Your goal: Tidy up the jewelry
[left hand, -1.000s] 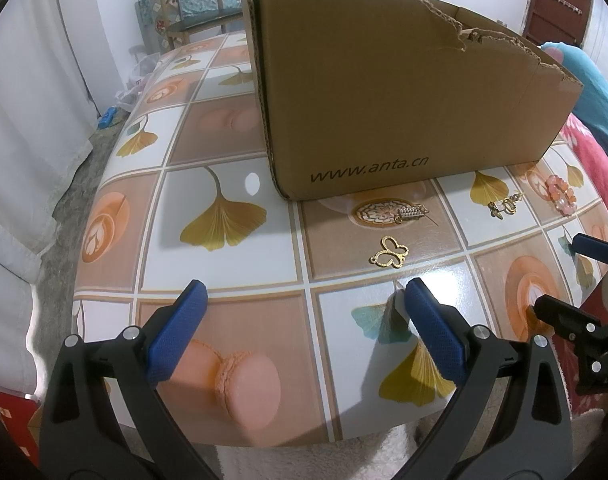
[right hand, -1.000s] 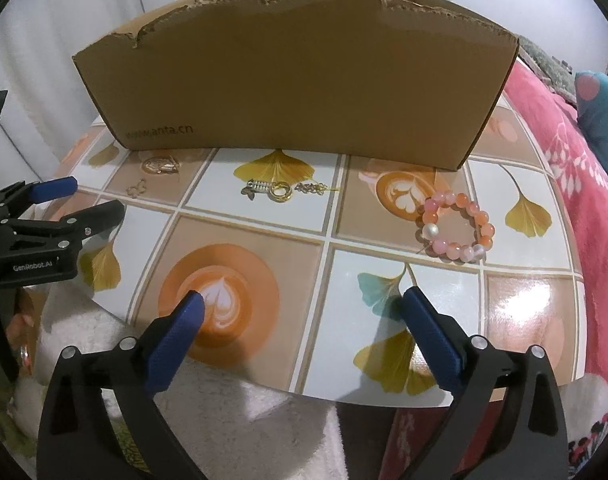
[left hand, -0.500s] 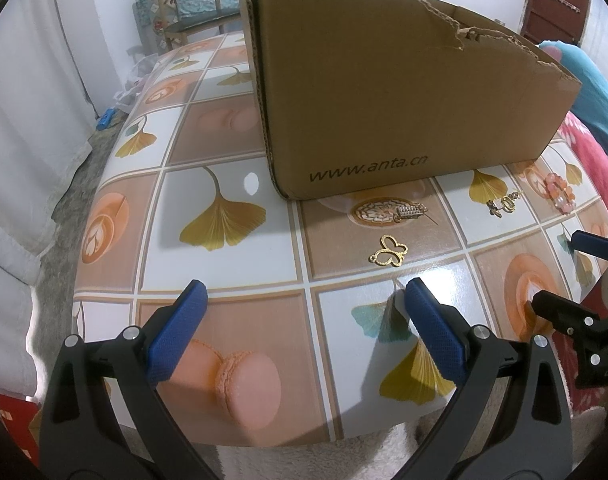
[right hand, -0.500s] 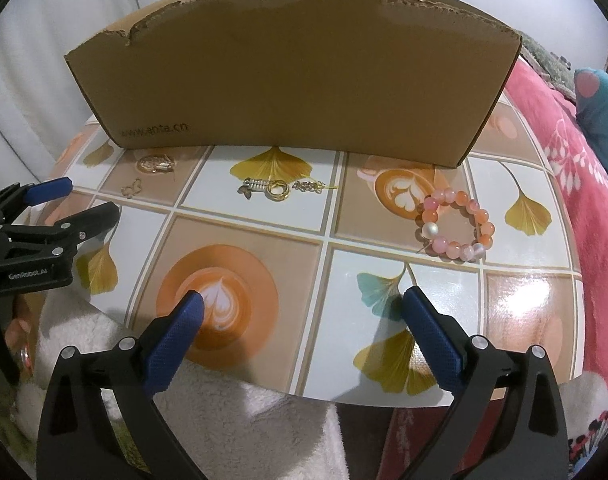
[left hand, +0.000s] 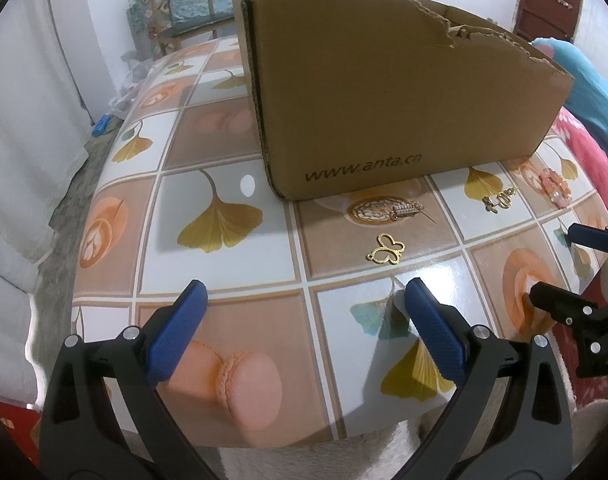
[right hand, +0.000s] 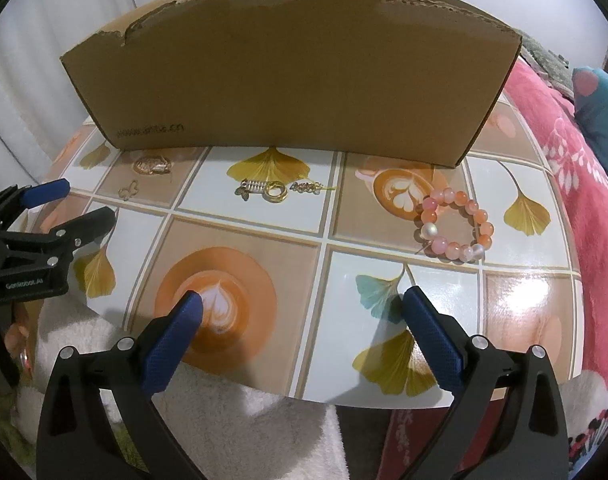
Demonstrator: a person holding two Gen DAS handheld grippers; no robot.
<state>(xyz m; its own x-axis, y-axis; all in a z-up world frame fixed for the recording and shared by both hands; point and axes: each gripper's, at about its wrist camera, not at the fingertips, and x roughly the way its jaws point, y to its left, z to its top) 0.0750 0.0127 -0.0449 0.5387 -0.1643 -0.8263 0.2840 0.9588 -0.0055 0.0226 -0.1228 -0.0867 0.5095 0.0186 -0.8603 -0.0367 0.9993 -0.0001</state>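
— Has anything been put away yet?

— Doesn't look like it. The left gripper [left hand: 302, 300] and the right gripper [right hand: 302, 306] both hover over the near edge of the worktop [right hand: 384, 256], blue ribbed fingers [right hand: 172, 344] spread wide and holding nothing.

— So where's the jewelry?

— All loose on the glossy, tile-patterned cloth. Nearest the left fingers lies a flat gold butterfly charm [left hand: 386, 249], then a small gold brooch [left hand: 406, 209] farther back. On the right is a bracelet of round pink and orange beads [right hand: 454, 226], smooth and glassy, and a gold ring with chain bits [right hand: 278, 191].

— And the box?

— The cardboard box [right hand: 288, 80] stands behind them, matte with torn edges. I'd guess everything goes in there; its inside is hidden.
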